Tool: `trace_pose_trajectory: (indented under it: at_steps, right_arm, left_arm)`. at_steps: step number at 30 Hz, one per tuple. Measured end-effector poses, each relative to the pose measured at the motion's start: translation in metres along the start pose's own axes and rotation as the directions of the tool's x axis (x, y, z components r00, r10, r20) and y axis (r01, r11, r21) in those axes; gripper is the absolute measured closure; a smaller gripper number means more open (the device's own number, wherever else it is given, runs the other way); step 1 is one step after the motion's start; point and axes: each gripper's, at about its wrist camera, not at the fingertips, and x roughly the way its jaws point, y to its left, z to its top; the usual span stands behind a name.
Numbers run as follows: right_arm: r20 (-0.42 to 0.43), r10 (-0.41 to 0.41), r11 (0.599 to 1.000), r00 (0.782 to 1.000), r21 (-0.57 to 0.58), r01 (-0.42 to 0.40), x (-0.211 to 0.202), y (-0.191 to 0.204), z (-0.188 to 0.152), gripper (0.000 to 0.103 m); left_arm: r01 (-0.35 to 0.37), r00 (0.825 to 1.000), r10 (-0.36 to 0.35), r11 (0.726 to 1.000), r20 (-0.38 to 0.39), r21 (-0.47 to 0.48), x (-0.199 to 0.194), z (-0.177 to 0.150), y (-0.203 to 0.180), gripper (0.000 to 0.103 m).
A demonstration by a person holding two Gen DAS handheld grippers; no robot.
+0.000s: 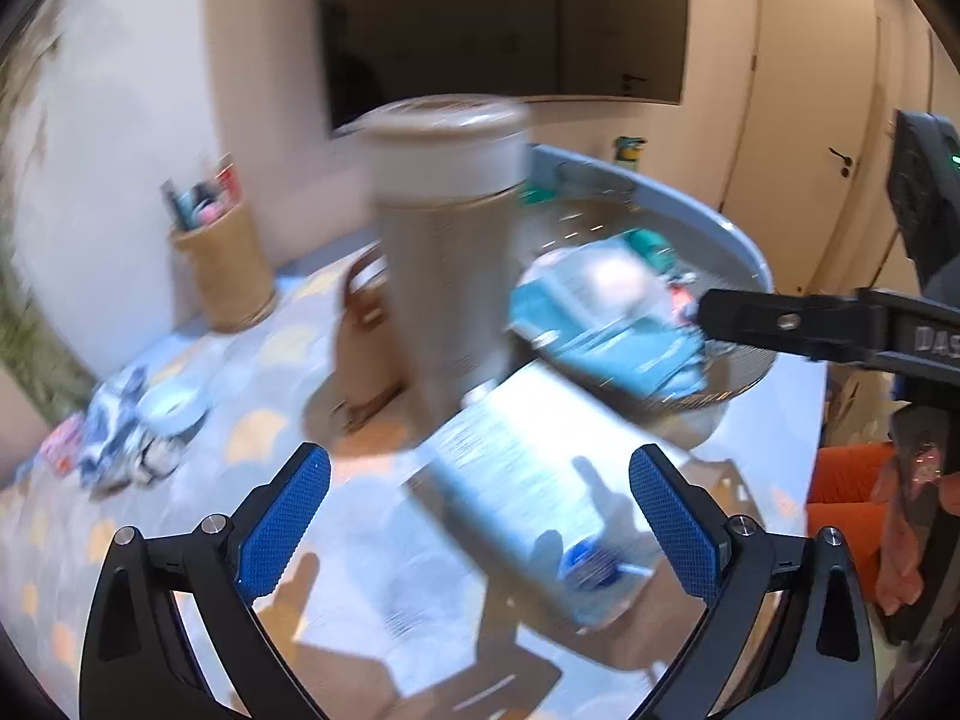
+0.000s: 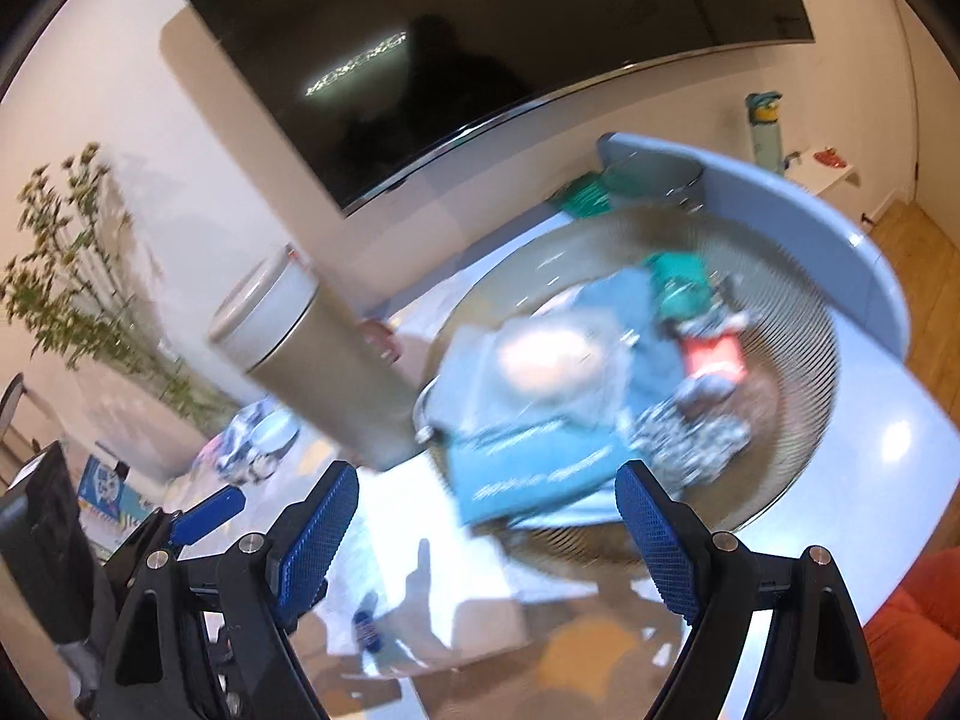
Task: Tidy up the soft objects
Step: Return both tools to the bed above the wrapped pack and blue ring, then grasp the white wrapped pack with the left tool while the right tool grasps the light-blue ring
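A big dark glossy screen (image 2: 480, 60) fills the top of the frame. Below it, at right centre, lies a wide round ribbed tray (image 2: 792, 360), and the soft packs (image 2: 540, 420), teal and crinkled but blurred, are heaped in it. A tall beige cylinder (image 1: 444, 252) with a paler lid stands at centre. A flat pale pouch (image 1: 528, 480) lies on the patterned table (image 1: 270, 420). At bottom, the left gripper (image 1: 480, 522) and the right gripper (image 2: 486, 534) both hold their blue knurled jaws wide apart, with nothing between them.
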Motion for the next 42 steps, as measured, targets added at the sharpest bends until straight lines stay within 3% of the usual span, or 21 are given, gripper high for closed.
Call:
trace_pose_trajectory:
  at_steps: [10, 15, 21, 27, 32, 42]
  right_arm:
    - [0.027, 0.096, 0.994, 0.995, -0.06, -0.094, 0.017, 0.076, -0.04, 0.016]
    - [-0.006, 0.133, 0.982, 0.991, -0.133, -0.133, 0.044, 0.119, -0.061, 0.016]
    - [-0.066, 0.175, 0.965, 0.982, -0.188, -0.184, 0.089, 0.169, -0.071, 0.016]
    - [-0.1, 0.191, 0.946, 0.977, -0.247, -0.21, 0.133, 0.205, -0.081, 0.016]
    - [-0.11, 0.191, 0.941, 0.975, -0.26, -0.214, 0.169, 0.229, -0.064, 0.016]
    - [-0.106, 0.126, 0.961, 0.986, -0.232, -0.148, 0.242, 0.247, -0.017, 0.016]
  left_arm:
    - [-0.122, 0.992, 0.117, 0.987, -0.053, -0.103, -0.009, -0.047, 0.107, 0.003]
    - [-0.178, 0.983, 0.168, 0.967, -0.072, -0.18, -0.014, -0.065, 0.165, 0.003]
    - [-0.196, 0.98, 0.178, 0.933, -0.085, -0.301, -0.016, -0.079, 0.233, 0.003]
    - [-0.199, 0.979, 0.195, 0.892, -0.052, -0.406, -0.018, -0.084, 0.287, 0.003]
    - [-0.2, 0.977, 0.21, 0.88, -0.025, -0.431, -0.007, -0.066, 0.311, 0.003]
    - [-0.21, 0.977, 0.211, 0.901, -0.04, -0.379, 0.044, -0.038, 0.318, 0.003]
